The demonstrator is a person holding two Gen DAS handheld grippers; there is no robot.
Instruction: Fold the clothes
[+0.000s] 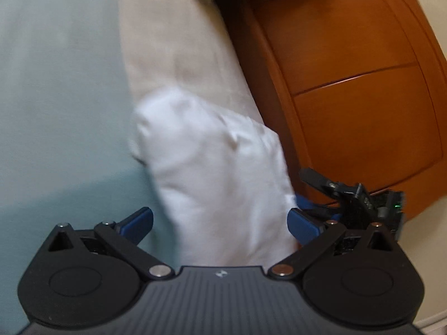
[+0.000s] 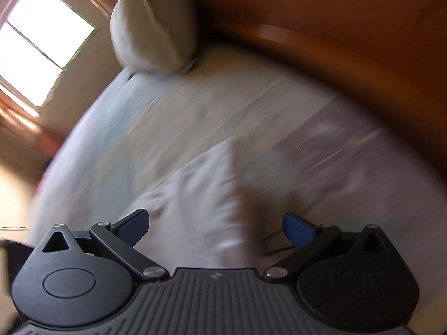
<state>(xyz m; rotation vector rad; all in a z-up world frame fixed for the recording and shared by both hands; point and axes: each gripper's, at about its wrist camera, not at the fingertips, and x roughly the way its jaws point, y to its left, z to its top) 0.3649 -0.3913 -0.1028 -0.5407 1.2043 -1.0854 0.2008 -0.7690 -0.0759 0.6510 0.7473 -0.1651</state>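
Left wrist view: white garment (image 1: 220, 173) lies at the bed's (image 1: 56, 83) right edge between the gaping left tool (image 1: 220, 223); right tool (image 2: 216, 224) also spread wide

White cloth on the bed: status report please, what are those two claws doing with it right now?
Left gripper open, right gripper open, neither clamped. White cloth lies rumpled on the bed between the fingers. Pillow well clear. Pictures blurred.

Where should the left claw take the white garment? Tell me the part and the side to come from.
Probably the near edge of the white garment, which runs back between the open left claw fingers. Come straight forward along the bed and pinch that edge; its far end looks bunched and blurred, and the right claw sits at its right side.
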